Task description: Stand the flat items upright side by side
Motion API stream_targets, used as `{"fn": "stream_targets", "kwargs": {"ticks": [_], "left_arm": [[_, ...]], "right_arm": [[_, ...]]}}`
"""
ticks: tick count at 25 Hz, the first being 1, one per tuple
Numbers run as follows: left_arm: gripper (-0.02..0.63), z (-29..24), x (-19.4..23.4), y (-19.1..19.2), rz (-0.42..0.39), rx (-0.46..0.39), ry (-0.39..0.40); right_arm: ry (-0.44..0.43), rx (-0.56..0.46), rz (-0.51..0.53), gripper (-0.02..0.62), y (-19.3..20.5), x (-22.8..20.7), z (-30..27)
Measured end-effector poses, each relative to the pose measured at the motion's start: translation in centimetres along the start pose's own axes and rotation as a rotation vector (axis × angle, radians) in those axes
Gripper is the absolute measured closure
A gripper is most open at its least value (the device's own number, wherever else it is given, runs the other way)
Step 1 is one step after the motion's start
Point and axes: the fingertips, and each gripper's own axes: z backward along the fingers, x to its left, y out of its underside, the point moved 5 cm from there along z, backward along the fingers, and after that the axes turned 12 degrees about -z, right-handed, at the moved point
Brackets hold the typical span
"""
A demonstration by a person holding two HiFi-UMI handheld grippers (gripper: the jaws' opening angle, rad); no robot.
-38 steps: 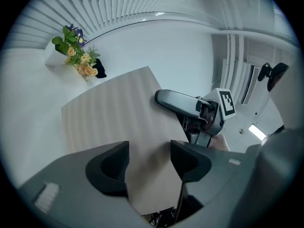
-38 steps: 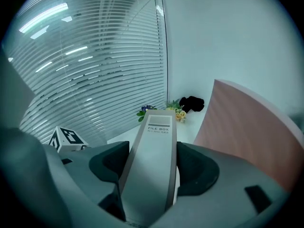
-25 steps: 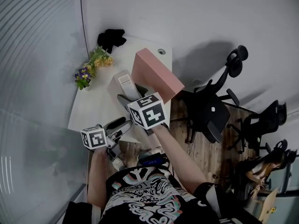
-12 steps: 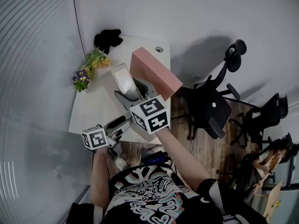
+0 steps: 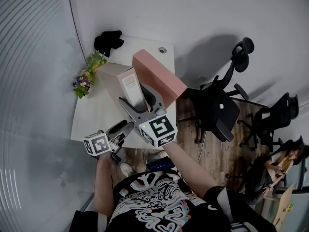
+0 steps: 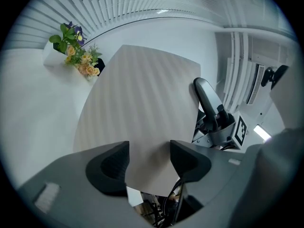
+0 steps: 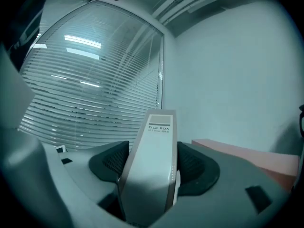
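Observation:
A grey-white file box [image 5: 126,81] is tipped up on its edge over the white table [image 5: 94,115]; its labelled spine [image 7: 156,146] faces the right gripper view. My right gripper [image 5: 141,100] is shut on it, a pad on each broad side. Right beside it a pink file box [image 5: 159,74] stands upright near the table's right edge, and in the right gripper view the pink file box [image 7: 247,151] shows at the right. My left gripper [image 5: 121,128] hovers open at the table's near edge, with nothing between its jaws [image 6: 149,163], only bare tabletop.
A flower bunch [image 5: 87,74] lies at the table's left edge, next to the window blinds. A black object [image 5: 107,40] sits at the far corner. Black office chairs [image 5: 217,110] stand on the floor right of the table. The person's legs are just below the table's near edge.
The right gripper has risen and swung the grey-white file box from leaning low to steeply upright beside the pink one. The left gripper has stayed in place.

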Motion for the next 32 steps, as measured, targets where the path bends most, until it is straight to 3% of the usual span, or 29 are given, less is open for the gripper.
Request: {"fn": "stream_targets", "kwargs": {"ticks": [10,23,32], "left_arm": [[0.334,-0.5,1.1,0.7,0.027,-0.008,-0.013],[0.345,-1.0,2.5,1.0,0.007,-0.025,-0.11],[0.359,-1.9,2.7,1.5,0.067,-0.025,-0.106]], "right_arm": [[0.027,-0.032,-0.015,0.281,0.5,-0.7,0.8],[0.089,0.013,-0.089,0.29,0.8,-1.9,3.6],[0.108,0.053,-0.074,0.291,1.8,-2.2,5.5]]}}
